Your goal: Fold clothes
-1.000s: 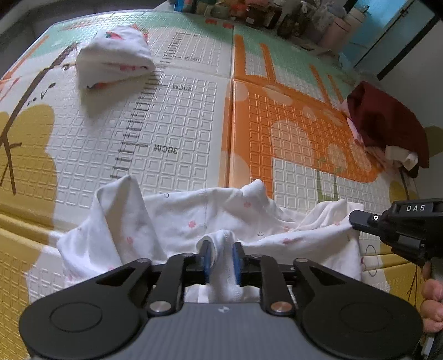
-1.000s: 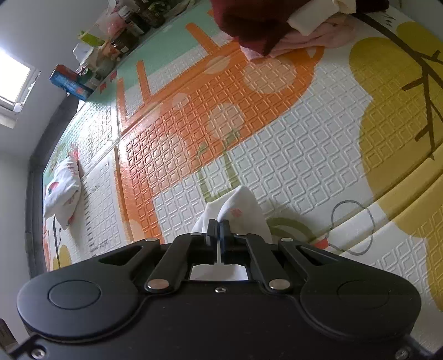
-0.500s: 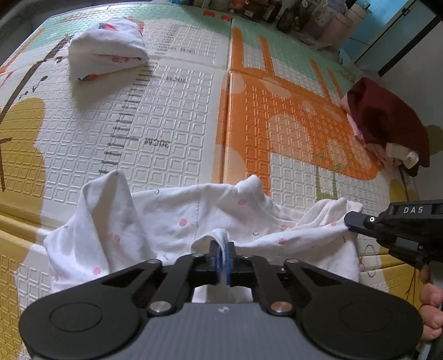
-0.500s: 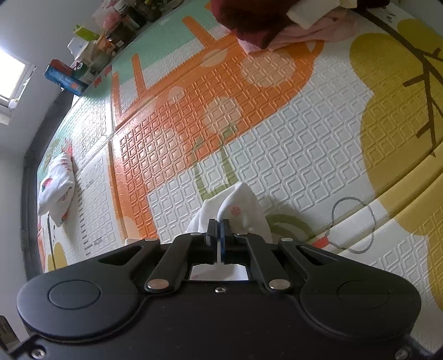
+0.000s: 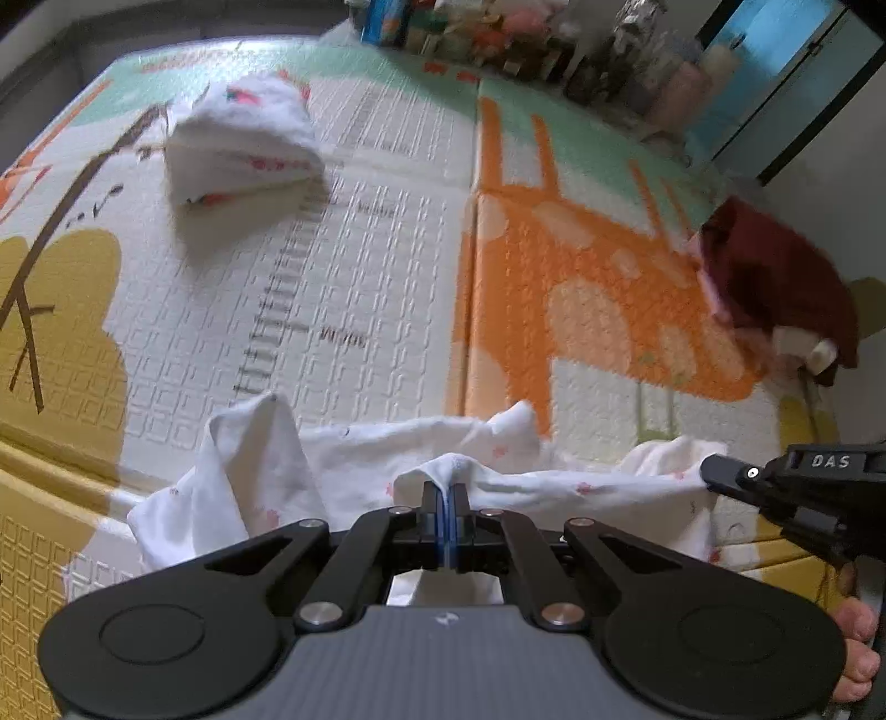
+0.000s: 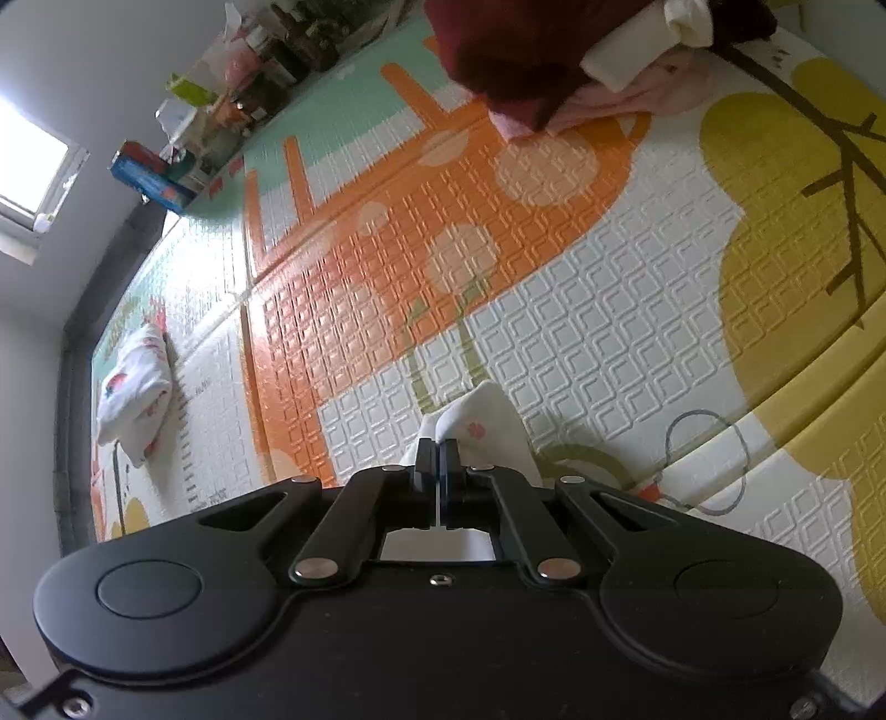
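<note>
A white garment with small pink flowers (image 5: pixel 354 471) lies crumpled across the near part of the play mat. My left gripper (image 5: pixel 444 490) is shut on a raised fold near its middle. At the right of the left wrist view, my right gripper (image 5: pixel 714 468) pinches the garment's right end. In the right wrist view the right gripper (image 6: pixel 437 448) is shut on a corner of the same flowered cloth (image 6: pixel 487 426), which pokes out past the fingertips. Most of the garment is hidden behind the gripper body there.
A folded white garment with red print (image 5: pixel 243 144) lies far left on the mat (image 5: pixel 387 266). A dark red and pink clothes pile (image 5: pixel 775 288) sits at the right. Bottles and boxes (image 5: pixel 526 33) line the far edge. Bare toes (image 5: pixel 858 659) show at bottom right.
My left gripper's jaws closed onto the fold of the flowered garment and the cloth has lifted a little and drawn taut between both grippers. The right gripper stayed shut on its corner.
</note>
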